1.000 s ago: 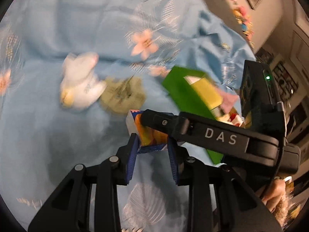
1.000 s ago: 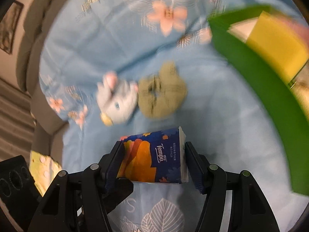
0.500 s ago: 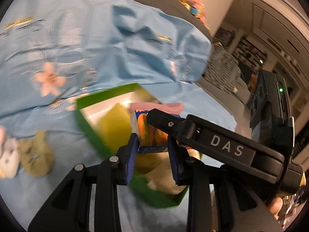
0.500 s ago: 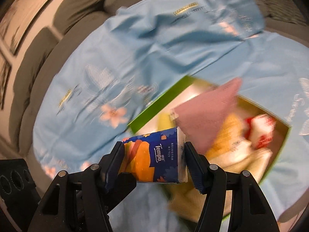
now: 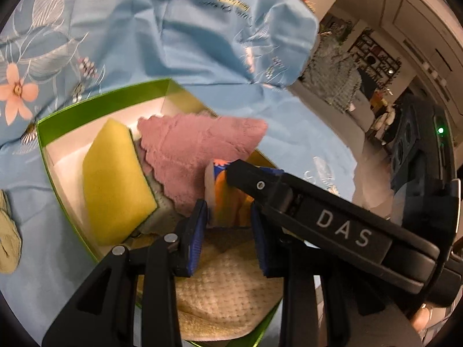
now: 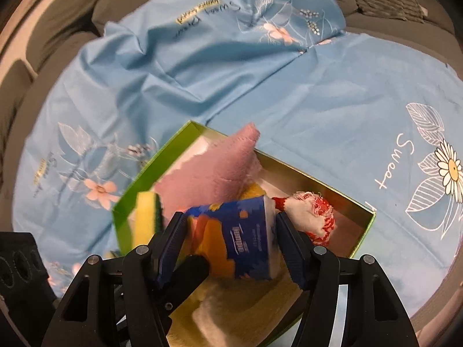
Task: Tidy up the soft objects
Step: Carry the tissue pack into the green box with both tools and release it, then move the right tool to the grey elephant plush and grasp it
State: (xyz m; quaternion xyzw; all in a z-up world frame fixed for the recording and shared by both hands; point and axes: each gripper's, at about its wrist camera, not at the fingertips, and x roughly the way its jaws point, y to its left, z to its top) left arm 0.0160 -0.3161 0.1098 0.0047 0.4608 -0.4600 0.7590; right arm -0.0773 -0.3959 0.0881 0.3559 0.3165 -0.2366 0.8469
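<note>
Tissue pack (image 6: 243, 235), blue and orange, hangs over the green box (image 6: 136, 199), pinched by both the left gripper (image 5: 228, 217) and the right gripper (image 6: 231, 237). Inside the box, from left: yellow sponge (image 5: 115, 182), pink cloth (image 5: 196, 147), red-and-white cloth (image 6: 312, 217).

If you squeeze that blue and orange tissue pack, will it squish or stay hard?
Probably squish. The tissue pack is soft-wrapped, and both the right gripper and left gripper pinch it without visibly crushing it. It looks light for its size, and its flat sides shouldn't roll.
</note>
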